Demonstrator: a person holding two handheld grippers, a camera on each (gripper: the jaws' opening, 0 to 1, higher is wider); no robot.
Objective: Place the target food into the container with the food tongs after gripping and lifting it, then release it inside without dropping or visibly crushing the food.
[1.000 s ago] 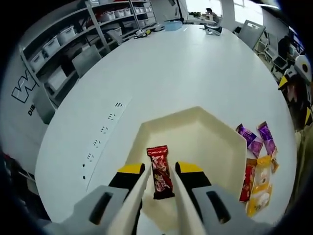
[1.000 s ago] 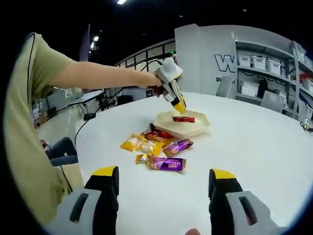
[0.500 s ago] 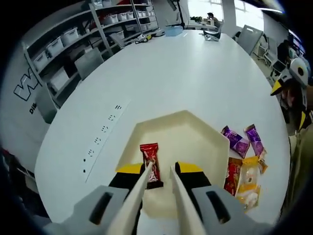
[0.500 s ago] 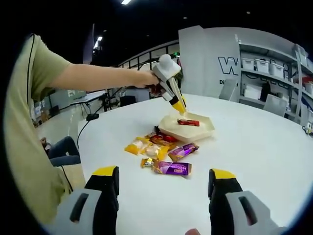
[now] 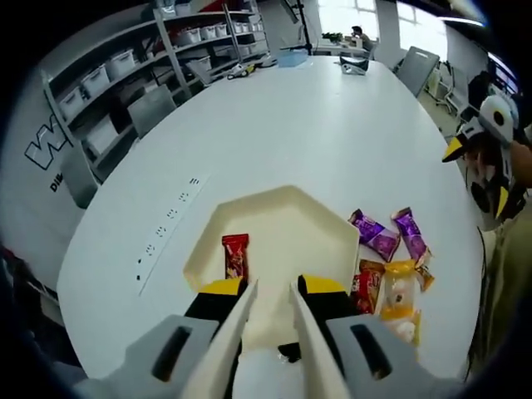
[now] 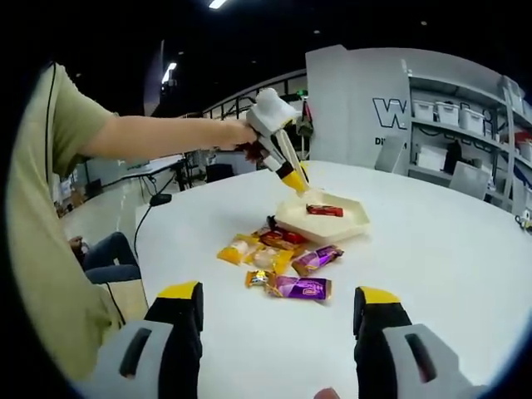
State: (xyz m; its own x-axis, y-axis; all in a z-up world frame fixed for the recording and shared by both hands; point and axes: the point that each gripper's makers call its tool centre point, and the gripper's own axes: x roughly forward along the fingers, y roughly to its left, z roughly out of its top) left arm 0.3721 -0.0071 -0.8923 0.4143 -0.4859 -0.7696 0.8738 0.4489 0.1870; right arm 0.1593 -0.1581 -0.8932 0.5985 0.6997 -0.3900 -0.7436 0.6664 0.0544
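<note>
A red snack bar (image 5: 235,256) (image 6: 324,210) lies flat inside the cream hexagonal container (image 5: 332,229) (image 6: 349,229), at its left side. My left gripper (image 5: 273,287) (image 6: 293,178) grips cream food tongs (image 5: 249,303). The tongs' blades stand slightly apart with nothing between them. They hover above the container's near edge, clear of the bar. My right gripper (image 6: 278,293) (image 5: 478,176) stays wide open and empty, low over the table, well short of the snacks.
Loose wrapped snacks lie beside the container: purple packs (image 5: 374,235) (image 6: 301,288), a red pack (image 5: 363,287) and yellow packs (image 5: 399,291) (image 6: 237,249). A person's arm (image 6: 158,137) reaches over the white round table (image 5: 332,116). Shelves with bins (image 5: 100,75) stand behind.
My left gripper with the tongs has risen and drawn back from the container. The red bar stays lying inside it. The right gripper holds its place.
</note>
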